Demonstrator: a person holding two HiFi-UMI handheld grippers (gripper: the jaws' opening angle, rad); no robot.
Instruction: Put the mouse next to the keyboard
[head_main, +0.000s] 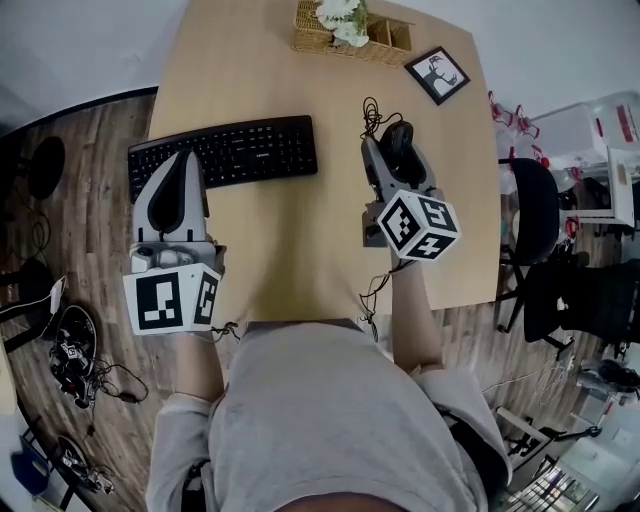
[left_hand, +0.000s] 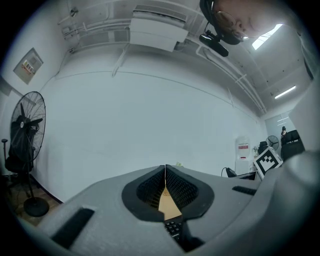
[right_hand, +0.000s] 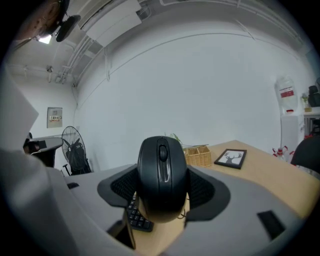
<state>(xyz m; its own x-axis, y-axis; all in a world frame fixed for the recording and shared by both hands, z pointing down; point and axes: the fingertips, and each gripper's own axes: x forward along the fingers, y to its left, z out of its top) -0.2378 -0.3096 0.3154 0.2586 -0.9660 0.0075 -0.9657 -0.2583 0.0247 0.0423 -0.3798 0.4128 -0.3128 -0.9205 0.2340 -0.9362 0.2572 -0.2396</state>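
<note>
A black mouse (right_hand: 162, 177) sits clamped between the jaws of my right gripper (head_main: 398, 150), held above the wooden table (head_main: 300, 250) to the right of the keyboard; the mouse (head_main: 397, 146) has a thin cable curling behind it. The black keyboard (head_main: 225, 153) lies across the table's left half, its right end a short way left of the mouse. My left gripper (head_main: 184, 172) hovers over the keyboard's left part with its jaws pressed together and nothing between them; a sliver of keys (left_hand: 173, 228) shows below them.
A wicker basket (head_main: 350, 38) with white flowers stands at the table's far edge, a framed deer picture (head_main: 437, 74) to its right. An office chair (head_main: 535, 215) stands beside the table's right edge. Cables and gear lie on the floor at left.
</note>
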